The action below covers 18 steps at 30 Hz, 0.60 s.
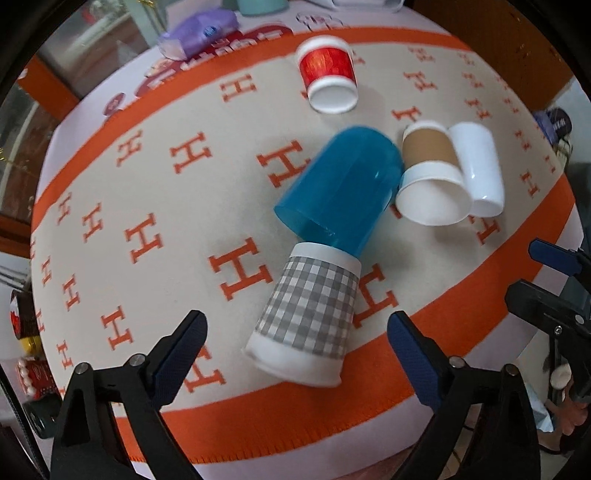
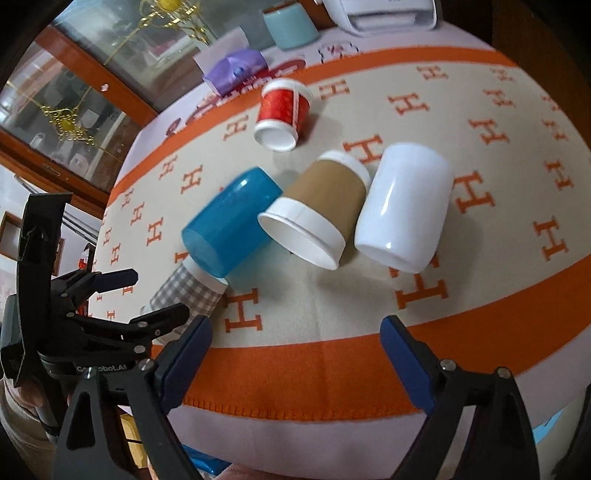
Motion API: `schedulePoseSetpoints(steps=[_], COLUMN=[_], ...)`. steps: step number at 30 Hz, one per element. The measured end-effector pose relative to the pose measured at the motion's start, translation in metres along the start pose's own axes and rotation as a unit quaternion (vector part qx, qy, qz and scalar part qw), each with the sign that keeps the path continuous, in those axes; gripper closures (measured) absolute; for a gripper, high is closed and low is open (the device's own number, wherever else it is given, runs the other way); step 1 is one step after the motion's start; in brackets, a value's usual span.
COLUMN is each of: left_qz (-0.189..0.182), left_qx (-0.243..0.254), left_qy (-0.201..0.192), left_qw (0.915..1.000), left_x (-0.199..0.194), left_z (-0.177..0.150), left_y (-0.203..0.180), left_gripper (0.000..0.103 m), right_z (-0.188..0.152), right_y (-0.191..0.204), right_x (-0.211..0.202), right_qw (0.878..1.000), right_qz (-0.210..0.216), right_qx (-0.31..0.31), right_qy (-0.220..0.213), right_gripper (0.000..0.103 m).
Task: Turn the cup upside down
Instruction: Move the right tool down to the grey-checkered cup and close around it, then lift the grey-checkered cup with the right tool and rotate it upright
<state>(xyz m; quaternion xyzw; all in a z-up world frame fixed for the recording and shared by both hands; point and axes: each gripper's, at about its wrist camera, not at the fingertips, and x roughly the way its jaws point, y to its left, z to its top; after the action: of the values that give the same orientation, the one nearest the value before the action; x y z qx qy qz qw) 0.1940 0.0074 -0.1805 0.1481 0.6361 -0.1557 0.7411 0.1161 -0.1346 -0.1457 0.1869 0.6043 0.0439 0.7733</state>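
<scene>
I count five cups on the desk (image 1: 92,122), all resting on an orange-bordered cloth (image 1: 155,206) printed with H marks. One blue plastic cup (image 1: 341,184) sits rim-down, tilted, with its rim touching the base of one grey-checked paper cup (image 1: 310,314), which also stands mouth-down, nearest to my left tool (image 1: 295,354). One brown-sleeved paper cup (image 2: 317,210) leans between the blue cup and one white plastic cup (image 2: 404,206); it touches the white cup on one side, and its rim sits against the blue cup on the other. One red paper cup (image 2: 282,114) stands apart from that cluster, farther back, near the cloth's far orange border. Whether the brown, white and red cups are lying or standing mouth-down I cannot settle through the lens distortion. My left tool has both fingers spread wide, holding nothing, poised just short of the checked cup. My right tool (image 2: 295,354) is likewise spread and empty, over the near orange border in front of the brown and white cups. Off the cloth at the far edge I note one purple tissue pack (image 2: 236,72), one pale teal container (image 2: 291,24) and one white appliance (image 2: 380,13). Bare cloth lies to the left of the cluster and along the near border; the four grouped cups leave little room between them.
</scene>
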Motion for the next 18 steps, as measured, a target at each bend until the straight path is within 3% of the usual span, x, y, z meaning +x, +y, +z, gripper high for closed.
schedulePoseSetpoints(steps=[6, 10, 12, 18], left_qz=[-0.009, -0.026, -0.037, -0.042], left_qx=[0.013, 0.009, 0.005, -0.008], left_qy=[0.028, 0.053, 0.065, 0.064], left_qw=[0.9995, 0.9982, 0.9972, 0.9970], left_x=[0.024, 0.038, 0.045, 0.046], left_z=[0.010, 0.012, 0.011, 0.010], left_y=[0.001, 0.001, 0.001, 0.001], left_gripper=[0.012, 0.032, 0.037, 0.037], right_z=[0.003, 0.006, 0.007, 0.007], right_y=[-0.006, -0.009, -0.011, -0.017], right_x=[0.012, 0.013, 0.012, 0.007], right_qw=[1.000, 1.000, 1.000, 1.000], right_qz=[0.002, 0.002, 0.001, 0.002], right_qx=[0.013, 0.017, 0.018, 0.021], right_qy=[0.014, 0.015, 0.014, 0.014], right_gripper=[0.011, 0.011, 0.011, 0.011])
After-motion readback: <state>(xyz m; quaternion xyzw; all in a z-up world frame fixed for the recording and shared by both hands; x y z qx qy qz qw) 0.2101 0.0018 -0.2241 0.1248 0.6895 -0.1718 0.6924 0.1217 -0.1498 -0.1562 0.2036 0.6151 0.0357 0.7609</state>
